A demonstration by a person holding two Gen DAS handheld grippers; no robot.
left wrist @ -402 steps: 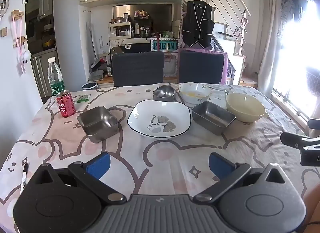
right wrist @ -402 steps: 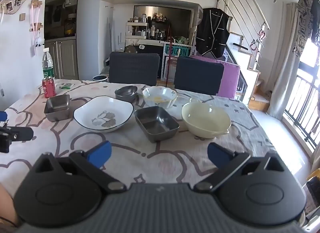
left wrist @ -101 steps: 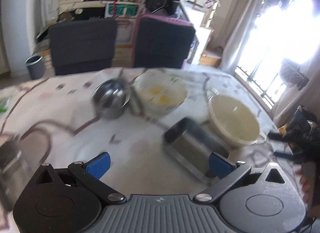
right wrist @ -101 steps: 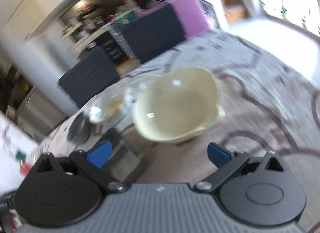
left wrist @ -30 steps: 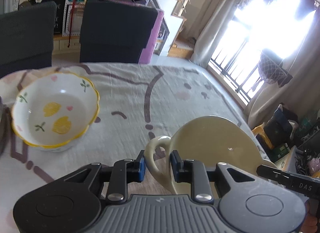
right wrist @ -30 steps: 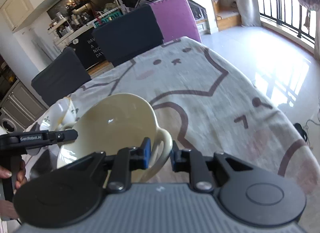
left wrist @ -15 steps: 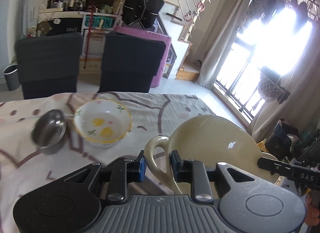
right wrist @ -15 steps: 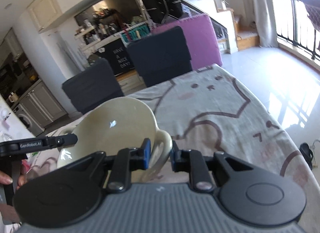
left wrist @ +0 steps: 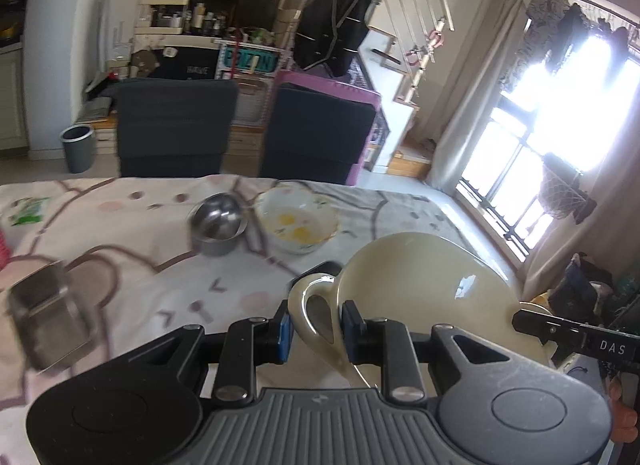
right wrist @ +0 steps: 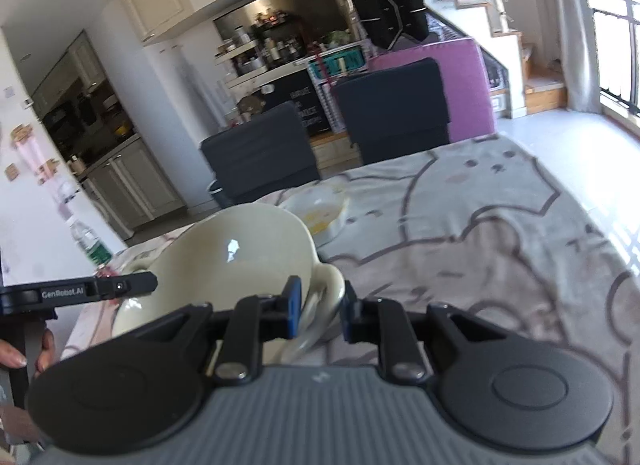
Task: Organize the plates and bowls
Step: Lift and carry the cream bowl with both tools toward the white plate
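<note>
Bowl bottom hidden; square steel dish blurred.

We see our right gripper clamped on the cream bowl's handle; the yellow-patterned bowl sits beyond the fingertips on the tablecloth.
</note>
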